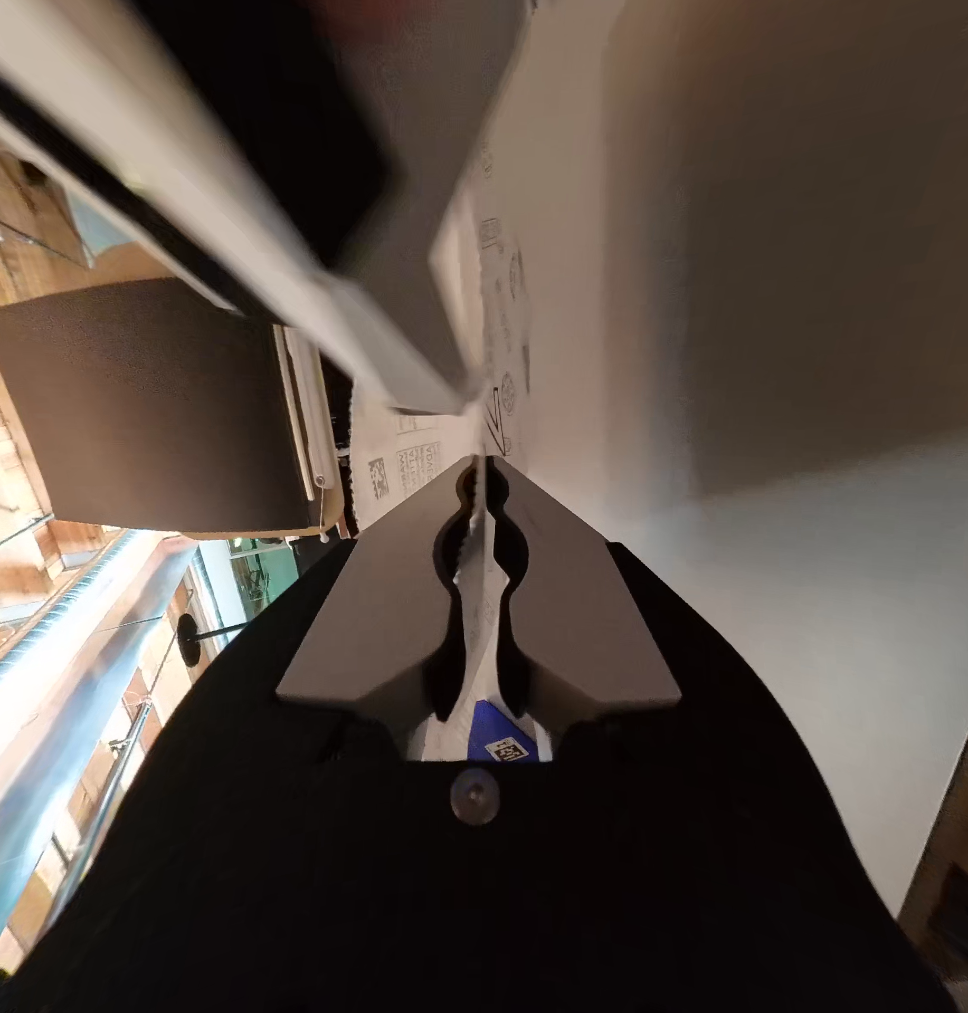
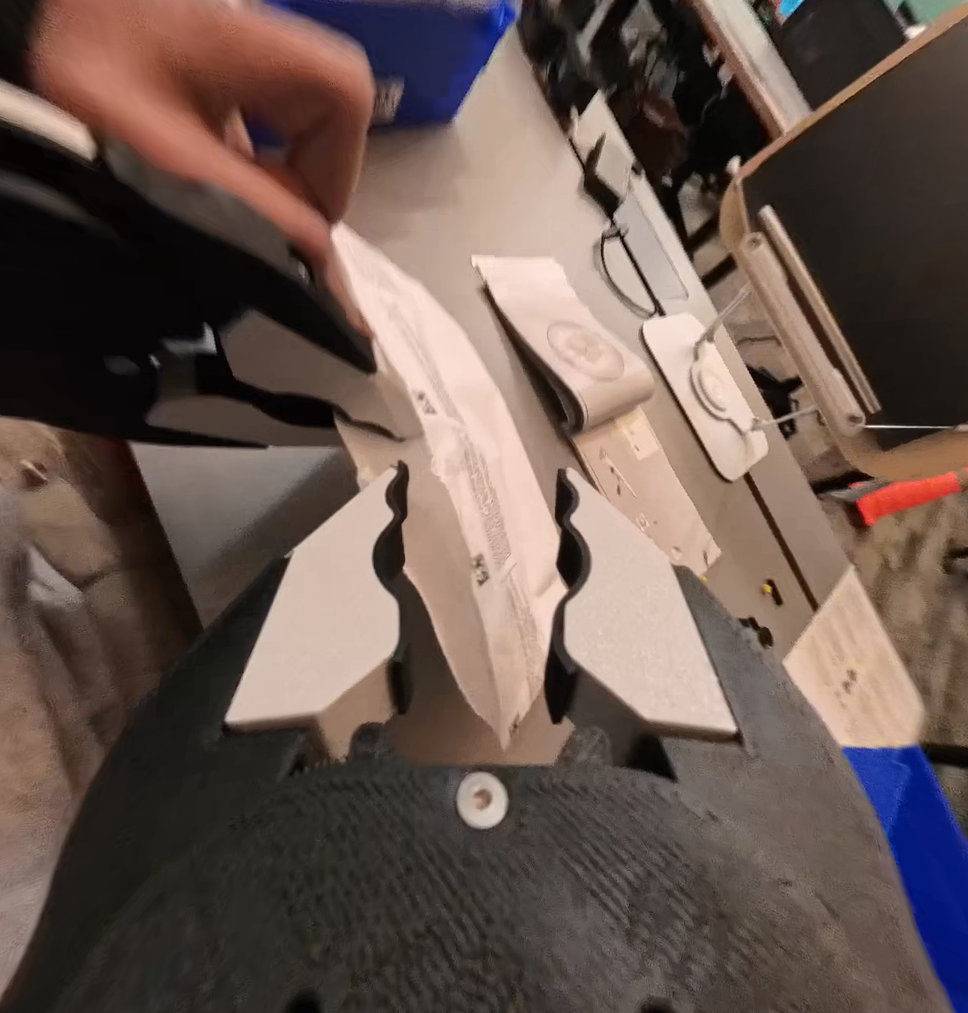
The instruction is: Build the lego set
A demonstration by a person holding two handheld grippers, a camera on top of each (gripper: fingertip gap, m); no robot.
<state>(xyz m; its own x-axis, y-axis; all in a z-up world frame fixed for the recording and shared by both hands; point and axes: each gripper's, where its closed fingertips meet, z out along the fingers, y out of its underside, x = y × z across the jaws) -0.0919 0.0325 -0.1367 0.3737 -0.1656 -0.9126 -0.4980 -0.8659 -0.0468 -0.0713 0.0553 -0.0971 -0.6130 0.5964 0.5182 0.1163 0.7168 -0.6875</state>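
A white printed paper bag (image 2: 471, 493) hangs in the air above the grey table (image 2: 471, 181). My left gripper (image 2: 372, 405), held by a hand (image 2: 196, 109), is shut on the bag's upper edge. In the left wrist view the left gripper (image 1: 482, 460) pinches the bag (image 1: 506, 307) between closed jaws. My right gripper (image 2: 483, 474) is open, and the lower part of the bag hangs between its fingers. One of its fingers (image 1: 394, 356) shows blurred in the left wrist view. No bricks are visible.
A second white paper bag (image 2: 575, 351) lies folded on the table, over a flat bag (image 2: 635, 482). Beside them lies a white device with a cable (image 2: 701, 394). A blue box (image 2: 416, 55) stands at the far end. A red-handled tool (image 2: 920, 493) lies on the floor at the right. About 6 cm separates my left fingertips from my right.
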